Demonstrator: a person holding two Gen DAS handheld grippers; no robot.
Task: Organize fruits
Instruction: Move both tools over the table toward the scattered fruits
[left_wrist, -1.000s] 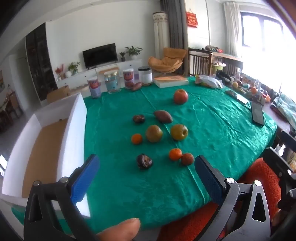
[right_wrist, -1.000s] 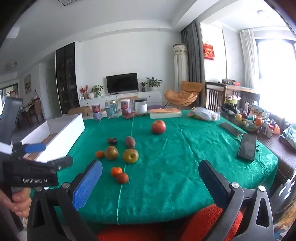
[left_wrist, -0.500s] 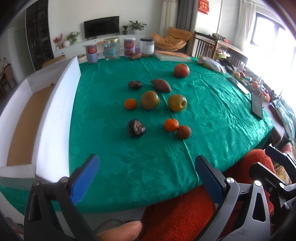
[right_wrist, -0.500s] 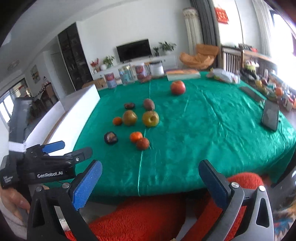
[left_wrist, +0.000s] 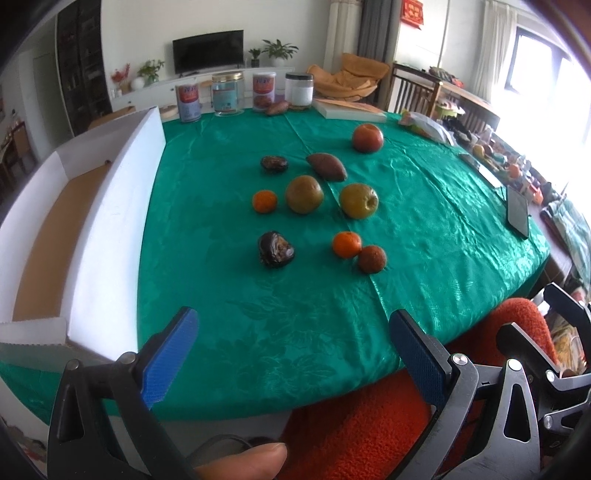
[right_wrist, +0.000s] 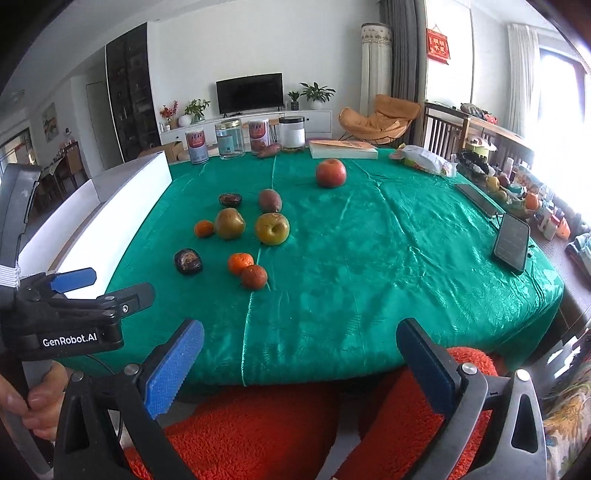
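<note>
Both hand-held grippers, left (left_wrist: 291, 345) and right (right_wrist: 301, 354), gape empty off the worktop's (right_wrist: 369, 280) near edge; fruits (left_wrist: 304, 194) lie mid-worktop, well apart.

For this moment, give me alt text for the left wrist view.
The open left tool hovers at the near edge of a green-clothed table scattered with fruits. An open white box sits at the left; nothing is gripped.

Bare green cloth (left_wrist: 258, 314) lies open on the near side of the dark fruit (left_wrist: 275, 249); left of it the white box wall (left_wrist: 122, 206) blocks passage.
</note>
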